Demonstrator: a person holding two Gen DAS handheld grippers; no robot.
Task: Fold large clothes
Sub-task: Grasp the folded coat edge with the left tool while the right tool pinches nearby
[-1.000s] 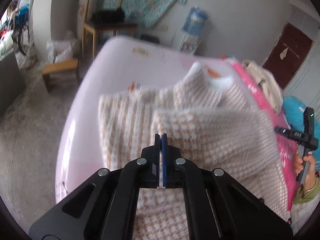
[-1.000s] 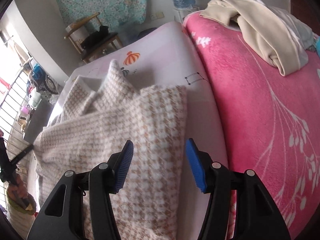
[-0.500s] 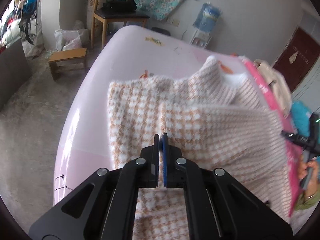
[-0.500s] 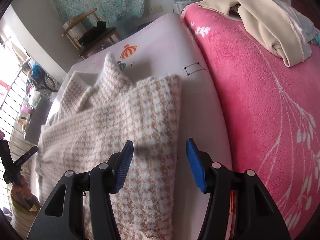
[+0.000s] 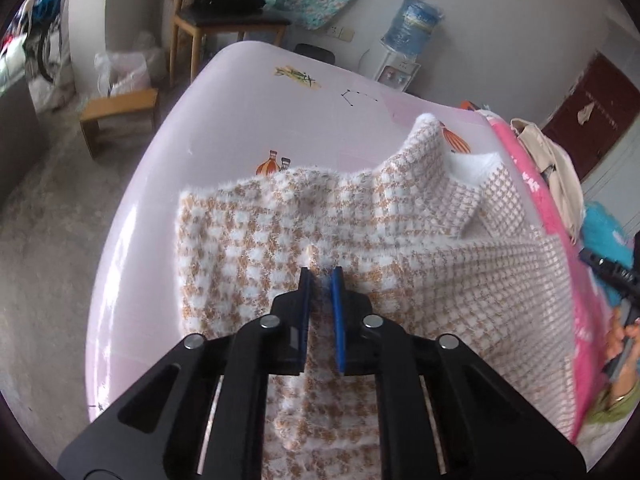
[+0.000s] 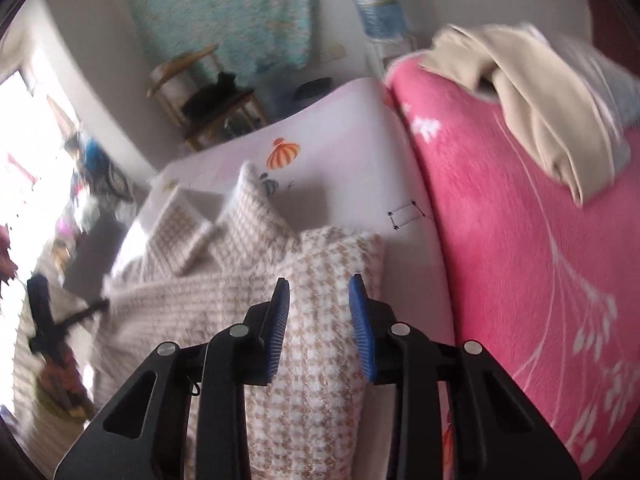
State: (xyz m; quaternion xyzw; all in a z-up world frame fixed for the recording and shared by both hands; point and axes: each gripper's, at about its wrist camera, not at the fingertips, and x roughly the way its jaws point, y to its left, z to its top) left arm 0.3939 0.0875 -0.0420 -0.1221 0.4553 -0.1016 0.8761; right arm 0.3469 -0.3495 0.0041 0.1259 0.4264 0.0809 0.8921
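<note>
A fuzzy white-and-tan houndstooth garment (image 5: 280, 232) lies on the pale pink bed sheet (image 5: 240, 120), partly folded over itself, collar pointing away. My left gripper (image 5: 320, 276) sits low over a folded layer of it, its jaws a narrow gap apart with no cloth held between them. In the right wrist view the same garment (image 6: 320, 344) lies under my right gripper (image 6: 318, 292), whose jaws stand wide apart and empty above the garment's right edge.
A bright pink blanket (image 6: 520, 260) covers the bed's right side with a beige garment (image 6: 540, 92) heaped on it. A wooden stool (image 5: 120, 108), a chair (image 5: 224, 20) and a water dispenser (image 5: 404, 40) stand beyond the bed. The bed's left edge drops to a concrete floor (image 5: 48, 240).
My left gripper, shut on the garment's folded layer earlier, has opened a little and let it go. My right gripper has moved forward over the garment, still open.
</note>
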